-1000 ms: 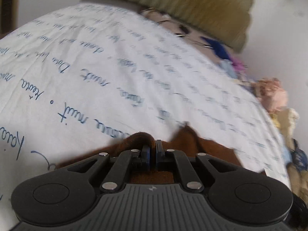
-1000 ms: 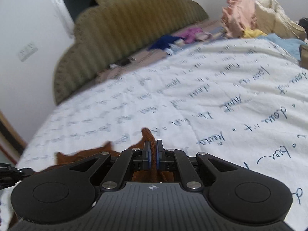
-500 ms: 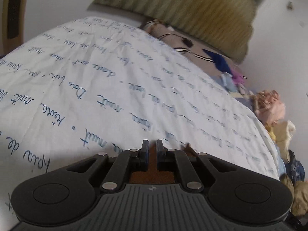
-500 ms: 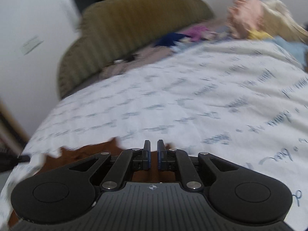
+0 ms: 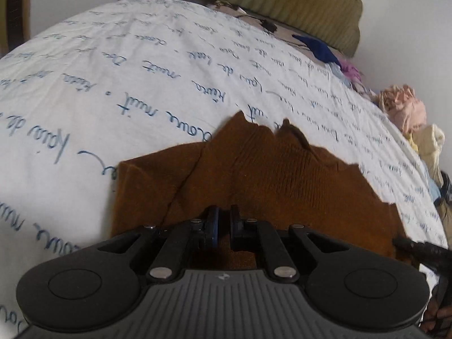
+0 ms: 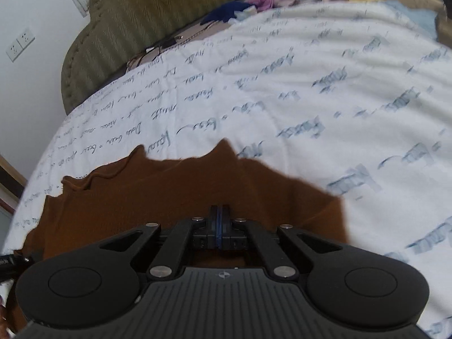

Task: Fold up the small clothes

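A brown knitted garment (image 5: 268,175) lies spread on the white bedsheet with blue handwriting (image 5: 141,70). It also shows in the right wrist view (image 6: 183,195). My left gripper (image 5: 222,221) sits over the garment's near edge with its jaws a small gap apart, nothing held between them. My right gripper (image 6: 219,220) is over the garment's near right part with its jaws pressed together; whether cloth is pinched between them is hidden. The tip of the right gripper (image 5: 415,247) shows at the garment's right corner in the left wrist view.
A green ribbed headboard (image 6: 158,19) stands at the far end of the bed. A pile of loose clothes (image 5: 404,107) lies along the bed's right side, with blue and pink items (image 6: 240,5) near the headboard. A wall socket (image 6: 19,43) is at the left.
Both grippers have drawn back toward me and lowered; the brown garment now lies flat and spread on the sheet. The left jaws have opened a little and released the cloth.
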### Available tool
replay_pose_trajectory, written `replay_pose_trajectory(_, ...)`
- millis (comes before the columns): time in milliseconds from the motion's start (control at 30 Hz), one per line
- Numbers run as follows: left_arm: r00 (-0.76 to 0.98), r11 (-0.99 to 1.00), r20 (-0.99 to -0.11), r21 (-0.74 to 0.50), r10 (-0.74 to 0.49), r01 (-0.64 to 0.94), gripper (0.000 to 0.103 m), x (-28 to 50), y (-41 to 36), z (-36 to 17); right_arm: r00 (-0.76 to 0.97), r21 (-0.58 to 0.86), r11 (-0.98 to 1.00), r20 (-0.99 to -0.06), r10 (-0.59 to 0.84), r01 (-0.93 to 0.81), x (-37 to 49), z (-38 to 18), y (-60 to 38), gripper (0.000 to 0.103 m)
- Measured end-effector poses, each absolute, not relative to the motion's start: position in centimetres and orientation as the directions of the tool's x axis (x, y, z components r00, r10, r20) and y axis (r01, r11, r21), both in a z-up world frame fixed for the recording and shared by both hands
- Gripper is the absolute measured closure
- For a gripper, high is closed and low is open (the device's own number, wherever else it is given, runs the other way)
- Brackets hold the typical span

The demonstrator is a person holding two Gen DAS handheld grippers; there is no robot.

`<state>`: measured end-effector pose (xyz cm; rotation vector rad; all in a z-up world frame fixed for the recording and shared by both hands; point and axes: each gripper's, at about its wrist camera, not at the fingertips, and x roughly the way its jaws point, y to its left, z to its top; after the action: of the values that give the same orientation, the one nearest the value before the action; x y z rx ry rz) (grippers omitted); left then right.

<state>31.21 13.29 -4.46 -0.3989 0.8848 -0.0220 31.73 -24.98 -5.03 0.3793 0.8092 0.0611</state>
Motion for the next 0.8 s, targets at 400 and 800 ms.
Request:
replay_pose_trajectory(400, 0.662, 0.971, -0.740, -0.225, -0.117, -0.080, 0.096, 24.2, 11.0, -4.3, 0.655, 0.389, 0.921, -0.690, 0.308, -0.023, 24.9, -4.9, -22.8, 0.095)
replay_pose_trajectory(800, 0.672, 0.971, -0.739, -0.198, -0.060, -0.131, 0.095, 19.2, 11.6, -2.6, 0.704, 0.508, 0.860, -0.593, 0.391, -0.049, 16.6, -3.8, -25.1, 0.079)
